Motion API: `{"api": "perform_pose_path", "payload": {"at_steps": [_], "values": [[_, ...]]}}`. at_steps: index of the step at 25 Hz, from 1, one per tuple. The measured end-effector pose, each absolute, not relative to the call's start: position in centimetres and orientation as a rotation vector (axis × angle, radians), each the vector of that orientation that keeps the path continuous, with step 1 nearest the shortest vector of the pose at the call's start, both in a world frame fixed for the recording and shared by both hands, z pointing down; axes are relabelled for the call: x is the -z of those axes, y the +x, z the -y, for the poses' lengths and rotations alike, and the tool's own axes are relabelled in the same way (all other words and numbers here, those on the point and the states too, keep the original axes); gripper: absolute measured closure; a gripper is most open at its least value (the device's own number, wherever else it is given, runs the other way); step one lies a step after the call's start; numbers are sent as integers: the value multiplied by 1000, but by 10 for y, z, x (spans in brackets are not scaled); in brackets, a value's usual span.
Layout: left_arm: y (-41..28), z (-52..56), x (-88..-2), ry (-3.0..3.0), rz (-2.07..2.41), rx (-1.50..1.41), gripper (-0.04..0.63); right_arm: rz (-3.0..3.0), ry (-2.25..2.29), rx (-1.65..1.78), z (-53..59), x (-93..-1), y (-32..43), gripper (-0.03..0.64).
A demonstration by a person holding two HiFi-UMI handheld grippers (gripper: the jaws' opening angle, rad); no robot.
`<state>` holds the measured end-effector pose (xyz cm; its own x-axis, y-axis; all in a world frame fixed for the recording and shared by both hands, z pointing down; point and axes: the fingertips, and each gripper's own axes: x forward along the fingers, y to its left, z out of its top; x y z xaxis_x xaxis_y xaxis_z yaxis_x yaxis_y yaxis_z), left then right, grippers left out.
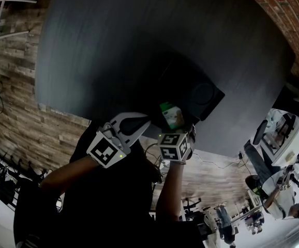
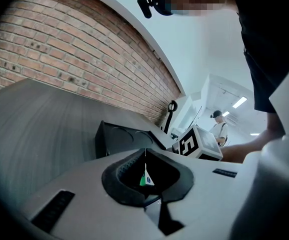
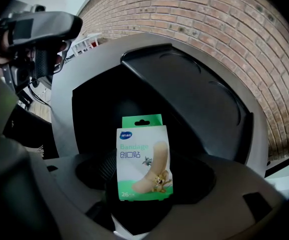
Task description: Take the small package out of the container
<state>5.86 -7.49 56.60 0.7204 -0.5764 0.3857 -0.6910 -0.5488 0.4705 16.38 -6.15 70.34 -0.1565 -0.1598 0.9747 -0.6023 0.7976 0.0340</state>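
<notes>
The small package (image 1: 171, 115) is a green and white bandage pack. It stands upright in my right gripper (image 1: 175, 130), which is shut on its lower part. In the right gripper view the package (image 3: 143, 159) faces the camera above the right gripper (image 3: 143, 196), in front of the dark opening of the black container (image 3: 184, 94). That container (image 1: 197, 94) sits on the round dark table (image 1: 113, 45) with its lid raised. My left gripper (image 1: 140, 125) is just left of the package, jaws together and empty. In the left gripper view the package (image 2: 145, 178) shows edge-on beyond the left gripper (image 2: 147, 186).
A brick wall (image 3: 244, 39) rises behind the table. The floor (image 1: 20, 112) around it is wood plank. A person in a cap (image 2: 218, 126) stands far off, and other people and equipment (image 1: 273, 190) are at the head view's lower right. My right gripper's marker cube (image 2: 192, 145) shows beside the container (image 2: 119, 139).
</notes>
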Motion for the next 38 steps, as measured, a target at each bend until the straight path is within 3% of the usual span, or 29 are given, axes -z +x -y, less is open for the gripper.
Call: {"api": "perform_pose_path", "payload": {"at_steps": [38], "values": [[56,66,-549,2324,1015,-198,561,1732,478,-282,55,-680,157,288]]}}
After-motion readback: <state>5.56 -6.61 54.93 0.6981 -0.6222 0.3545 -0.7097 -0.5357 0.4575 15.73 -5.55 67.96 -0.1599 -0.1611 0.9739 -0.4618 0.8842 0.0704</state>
